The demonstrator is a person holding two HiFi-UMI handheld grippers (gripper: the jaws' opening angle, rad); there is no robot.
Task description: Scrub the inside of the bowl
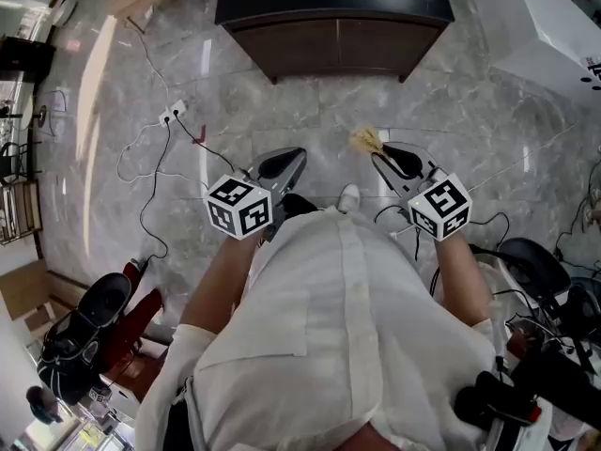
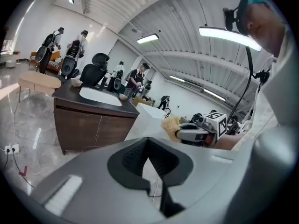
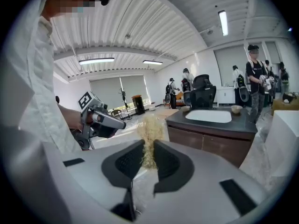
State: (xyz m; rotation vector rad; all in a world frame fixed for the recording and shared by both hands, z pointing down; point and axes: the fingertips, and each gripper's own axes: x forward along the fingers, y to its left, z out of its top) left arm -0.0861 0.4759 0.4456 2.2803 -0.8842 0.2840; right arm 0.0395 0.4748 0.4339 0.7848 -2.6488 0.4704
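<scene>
Left tool [image 2: 148,144]: jaws together. Right tool [image 3: 148,149]: jaws clamped on straw-coloured fibre scrubber [image 3: 149,127]. Sink counter [image 1: 333,40] stands far.

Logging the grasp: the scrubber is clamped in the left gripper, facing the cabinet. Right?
No: the right gripper clamps the scrubber, facing the cabinet; the right gripper view shows it. The left gripper is shut, empty.
</scene>
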